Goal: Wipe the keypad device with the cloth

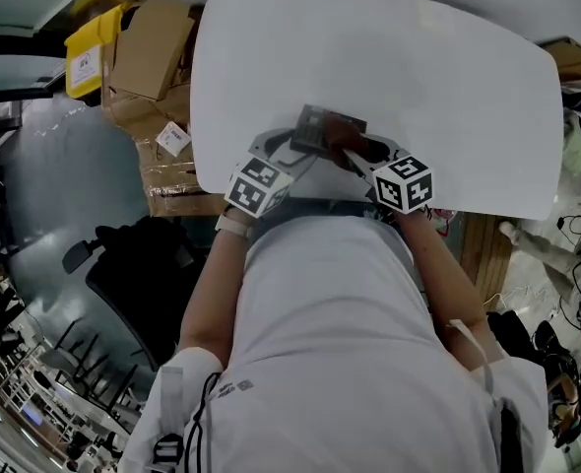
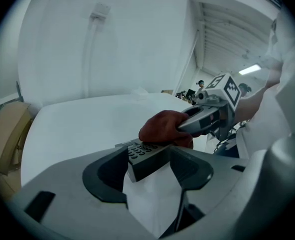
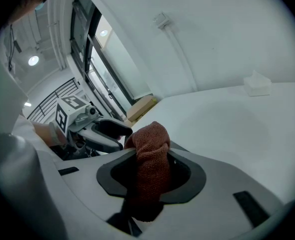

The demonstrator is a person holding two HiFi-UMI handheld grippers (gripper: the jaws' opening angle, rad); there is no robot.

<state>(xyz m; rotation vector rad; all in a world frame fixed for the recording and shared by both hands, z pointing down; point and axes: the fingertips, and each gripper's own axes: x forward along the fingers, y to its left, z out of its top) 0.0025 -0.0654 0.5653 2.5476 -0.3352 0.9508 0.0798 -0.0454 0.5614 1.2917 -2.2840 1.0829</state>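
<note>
Left gripper [image 2: 148,164]: jaws stand well apart and released. The near end of the keypad device [image 2: 140,151] lies between the tips, but I see no pad pressing on it.

Right gripper [image 3: 151,155]: clenched on a rust-brown cloth [image 3: 150,134]. The cloth is bunched, bulges out past the tips, and rests on the far end of the device.

Keypad device, location: on the white table [image 1: 448,87], close to the edge nearest the person and between the two grippers.

Keypad device, attitude: key face upward. Its long axis runs from the left jaws toward the cloth, so roughly across the person's front. The near end seems slightly raised off the table (hard to be sure from where the cameras sit).

Hazards, as I judge them:
- With the left jaws loose, nothing pins the device. A firm stroke of the cloth along its length could slide or spin it on the smooth table.
- The table edge is near, so a stroke pulled toward the person could carry the device off it.
- The cloth is held as a thick wad, so a drag against the keys could tug it out of the right jaws.
- Heavy pressure could also depress the keys.

Surroundings: cardboard boxes [image 1: 153,47] on the floor beyond the table's left side.
</note>
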